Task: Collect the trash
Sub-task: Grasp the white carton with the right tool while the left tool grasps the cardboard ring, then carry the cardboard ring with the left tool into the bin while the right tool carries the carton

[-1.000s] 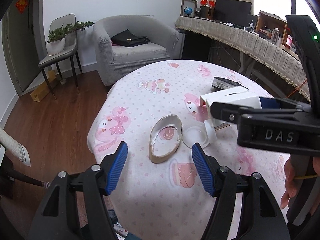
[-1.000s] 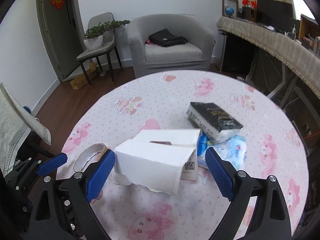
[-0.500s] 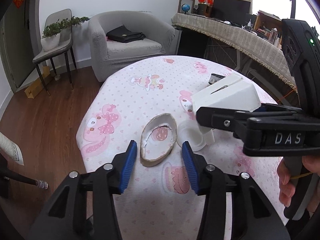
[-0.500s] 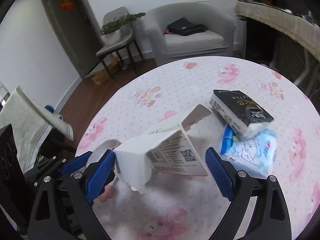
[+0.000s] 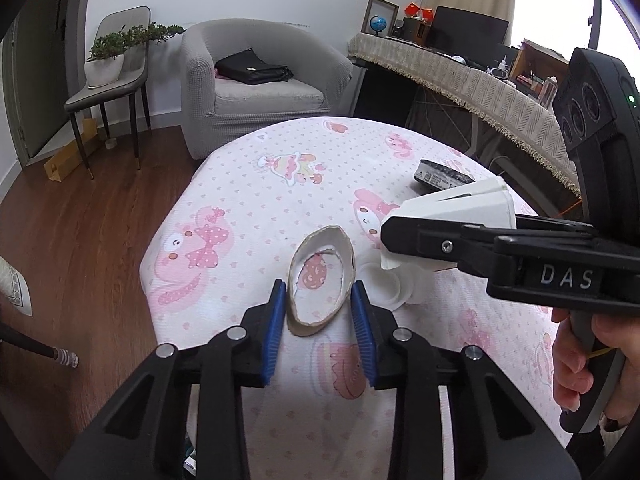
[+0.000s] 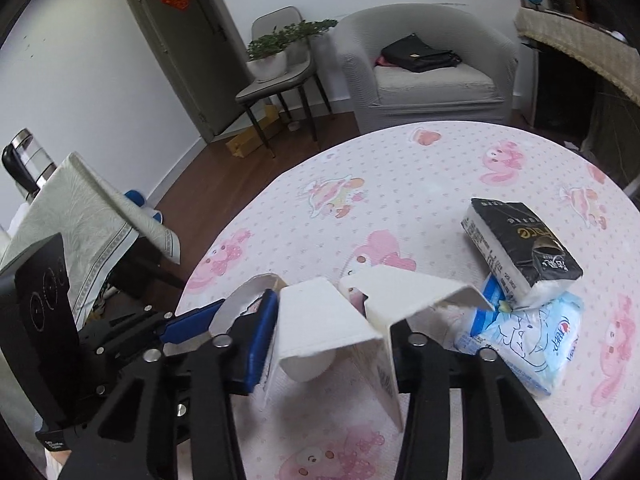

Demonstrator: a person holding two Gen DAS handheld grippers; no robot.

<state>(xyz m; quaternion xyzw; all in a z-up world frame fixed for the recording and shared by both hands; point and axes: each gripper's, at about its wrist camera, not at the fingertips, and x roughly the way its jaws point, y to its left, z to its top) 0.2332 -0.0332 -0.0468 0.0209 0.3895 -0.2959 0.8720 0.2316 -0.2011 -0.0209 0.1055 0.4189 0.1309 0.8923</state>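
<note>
A torn cardboard ring lies on the pink-patterned round table. My left gripper straddles its near end with the blue pads touching its sides. My right gripper is shut on a crumpled white carton, which also shows in the left wrist view, held above the table. A white plastic lid lies under the carton, beside the ring.
A black tissue pack and a blue-white wipes packet lie on the table's right side. A grey armchair with a black bag, a chair with a plant, and a long cloth-covered desk stand beyond.
My left gripper moved forward and closed around the cardboard ring. My right gripper closed on the white carton, crushing it and lifting it.
</note>
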